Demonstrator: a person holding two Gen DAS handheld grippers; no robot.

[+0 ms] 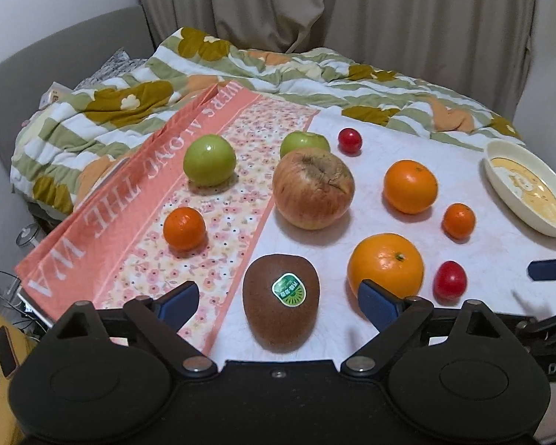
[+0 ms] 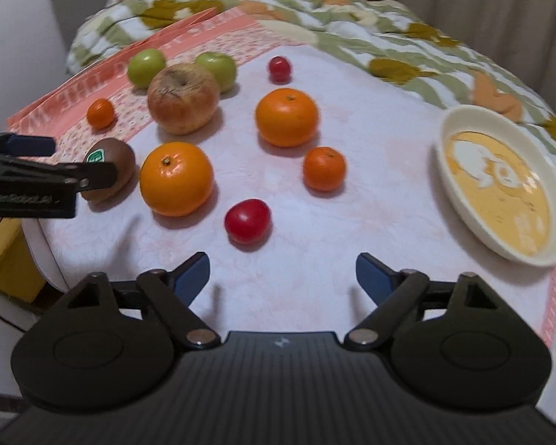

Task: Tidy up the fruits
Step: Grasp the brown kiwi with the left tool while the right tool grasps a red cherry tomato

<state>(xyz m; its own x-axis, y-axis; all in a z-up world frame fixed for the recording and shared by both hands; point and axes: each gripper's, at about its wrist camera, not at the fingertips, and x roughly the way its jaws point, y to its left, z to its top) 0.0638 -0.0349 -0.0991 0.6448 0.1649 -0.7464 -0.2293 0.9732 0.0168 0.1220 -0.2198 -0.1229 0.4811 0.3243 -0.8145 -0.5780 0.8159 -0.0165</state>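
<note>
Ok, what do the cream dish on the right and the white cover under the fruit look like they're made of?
Dish: probably melamine or glazed ceramic; smooth cream rim with a soft sheen and a printed yellow picture inside. The look doesn't settle which.
White cover: seems soft quilted or embossed fabric, perhaps paper; matte, with a faint raised crinkle pattern.
</note>
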